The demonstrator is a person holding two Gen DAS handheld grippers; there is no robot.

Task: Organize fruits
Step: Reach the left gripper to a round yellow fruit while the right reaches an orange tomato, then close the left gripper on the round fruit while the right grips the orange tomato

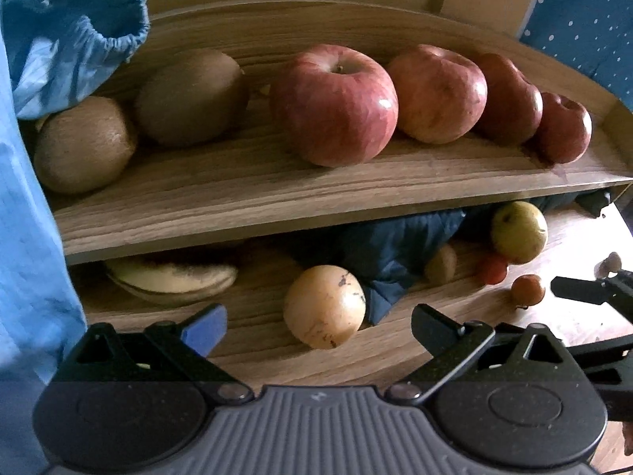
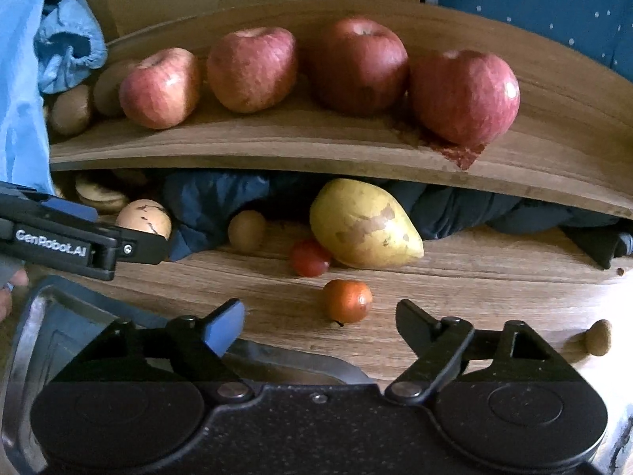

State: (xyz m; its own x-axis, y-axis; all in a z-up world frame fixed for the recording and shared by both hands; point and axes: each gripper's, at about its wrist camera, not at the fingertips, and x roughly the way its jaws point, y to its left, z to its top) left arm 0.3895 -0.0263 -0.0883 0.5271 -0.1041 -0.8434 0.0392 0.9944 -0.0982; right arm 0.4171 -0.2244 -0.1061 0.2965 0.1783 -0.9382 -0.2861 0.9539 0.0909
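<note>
Several red apples (image 1: pixel 334 105) (image 2: pixel 465 95) line the upper wooden shelf (image 1: pixel 257 198), with two kiwis (image 1: pixel 85 144) at its left end. Below on the table lie a round yellow fruit (image 1: pixel 324 306) (image 2: pixel 144 217), a yellow-green pear (image 2: pixel 362 223) (image 1: pixel 518 231), a small kiwi (image 2: pixel 247 229), a red tomato (image 2: pixel 310 257), a small orange fruit (image 2: pixel 348 301) (image 1: pixel 528 289) and bananas (image 1: pixel 170 279). My left gripper (image 1: pixel 318 326) is open just short of the round yellow fruit, holding nothing. My right gripper (image 2: pixel 320 326) is open and empty, the orange fruit just beyond its fingertips.
A dark blue cloth (image 1: pixel 395 249) is bunched under the shelf behind the fruit. A light blue sleeve (image 1: pixel 35 237) fills the left edge. A metal tray rim (image 2: pixel 27 336) lies under the right gripper. A small brown knob-like piece (image 2: pixel 597 336) sits on the table at right.
</note>
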